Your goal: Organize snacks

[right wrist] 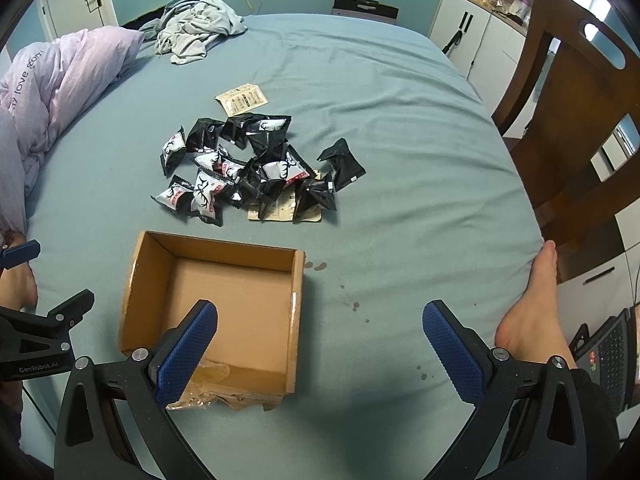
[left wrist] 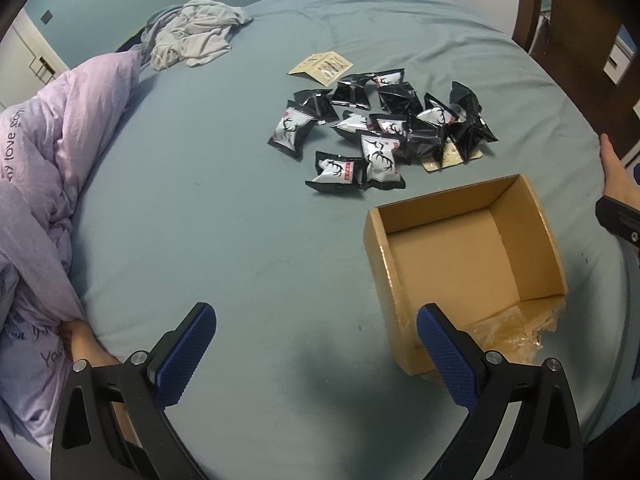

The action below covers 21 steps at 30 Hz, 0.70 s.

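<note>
**Snack packets and open carton on bed**

Left claw [left wrist: 316,354]: jaws wide apart, empty, hovering above the bed [left wrist: 224,216] beside the carton's near left corner.

Right claw [right wrist: 320,354]: jaws wide apart, empty; its left blue pad [right wrist: 188,354] overlaps the carton in view.

Cardboard box [right wrist: 298,320]: open-topped, brown, nothing inside; torn tape and ragged card at its near edge. Stands on the blue-grey sheet, near the claws.

Snack packets [right wrist: 208,194]: a loose heap just beyond the box, apart from it. Small pillow packs, black with crimped ends; several show a white face with a black antler motif and a red label. Some lie black side up, overlapping.

Flat beige sachets [right wrist: 242,100]: one beyond the heap, another partly under it.

Lilac duvet [left wrist: 68,120]: bunched at left.

Grey garment [right wrist: 196,28]: crumpled at the far end.
</note>
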### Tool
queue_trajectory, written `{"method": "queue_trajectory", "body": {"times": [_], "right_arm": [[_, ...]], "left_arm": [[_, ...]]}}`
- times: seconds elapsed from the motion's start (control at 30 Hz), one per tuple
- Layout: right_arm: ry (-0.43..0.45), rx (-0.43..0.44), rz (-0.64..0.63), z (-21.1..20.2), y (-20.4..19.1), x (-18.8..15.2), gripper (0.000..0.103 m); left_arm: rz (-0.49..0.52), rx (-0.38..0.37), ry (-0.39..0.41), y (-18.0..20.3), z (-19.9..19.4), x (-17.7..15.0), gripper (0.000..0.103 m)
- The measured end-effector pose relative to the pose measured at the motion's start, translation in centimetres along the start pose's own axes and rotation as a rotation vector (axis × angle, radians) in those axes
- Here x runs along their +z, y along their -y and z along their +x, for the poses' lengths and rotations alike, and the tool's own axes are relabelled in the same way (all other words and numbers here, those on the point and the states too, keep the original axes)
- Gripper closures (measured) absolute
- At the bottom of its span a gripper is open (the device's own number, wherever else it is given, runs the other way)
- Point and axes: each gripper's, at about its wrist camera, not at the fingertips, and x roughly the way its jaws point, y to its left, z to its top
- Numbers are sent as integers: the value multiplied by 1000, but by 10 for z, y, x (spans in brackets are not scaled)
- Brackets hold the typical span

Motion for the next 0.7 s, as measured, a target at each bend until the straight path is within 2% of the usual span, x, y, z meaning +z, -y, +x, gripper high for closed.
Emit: {"method": "queue_trajectory", "body": {"times": [0.7], "right_arm": [[-41,15,0,14,1,12,0]], "left_arm": [[29,-25,-8,8,-1,1,1]]}}
